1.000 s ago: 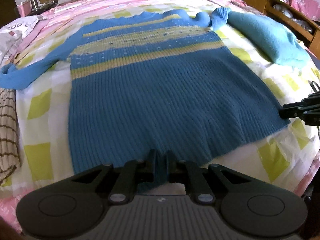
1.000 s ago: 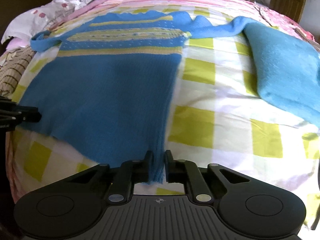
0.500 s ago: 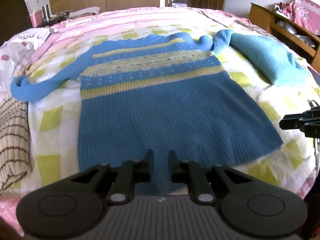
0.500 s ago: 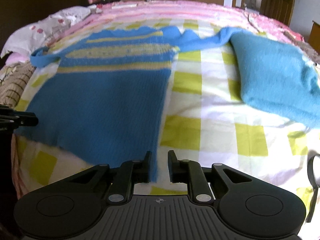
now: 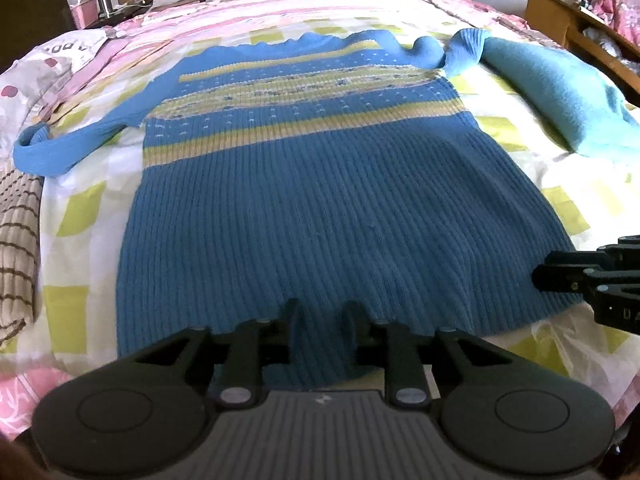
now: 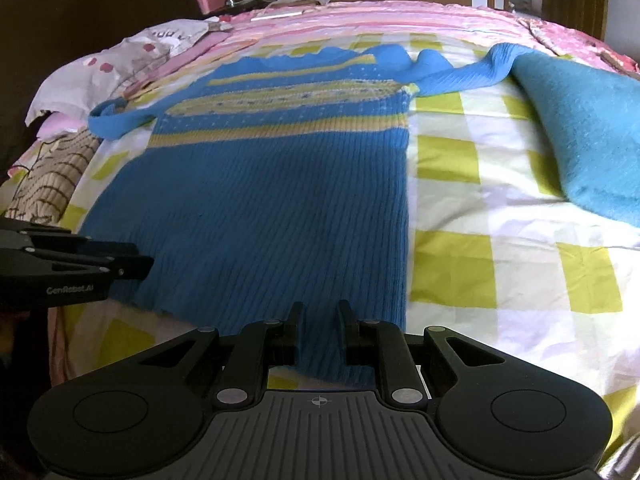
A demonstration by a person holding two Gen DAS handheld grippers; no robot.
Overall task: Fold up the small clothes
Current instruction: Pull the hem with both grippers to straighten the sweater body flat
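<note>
A wide bed fills both views, dressed in a white sheet with yellow-green checks [image 5: 80,216] over pink bedding, wooden wardrobes and a doorway behind. Largest thing on it is the task's garment, a blue rib-knit sweater with cream and yellow patterned bands across the chest [image 5: 320,208], laid flat, hem toward the cameras, collar toward the far side. It looks spread on purpose, body smooth and square, so that folds can start from clean edges. One sleeve trails out to the left and ends in a curled cuff, the other runs right, its cuff resting against a lighter turquoise fuzzy garment [image 5: 560,96] lying just beside. A beige knit with brown stripes [image 5: 16,240] sits at the bed's left edge, apart from the sweater.

Down at the hem, the left gripper [image 5: 320,320] has its jaws a little apart with the blue hem lying between them, and they have just been opening; the pads do not appear to press the cloth. The right gripper [image 6: 319,320] stands at the hem's right corner, jaws likewise slightly parted after just easing open, fabric between them but seemingly released. The judgement here: the hem has been set down straight, and sleeves come next
</note>
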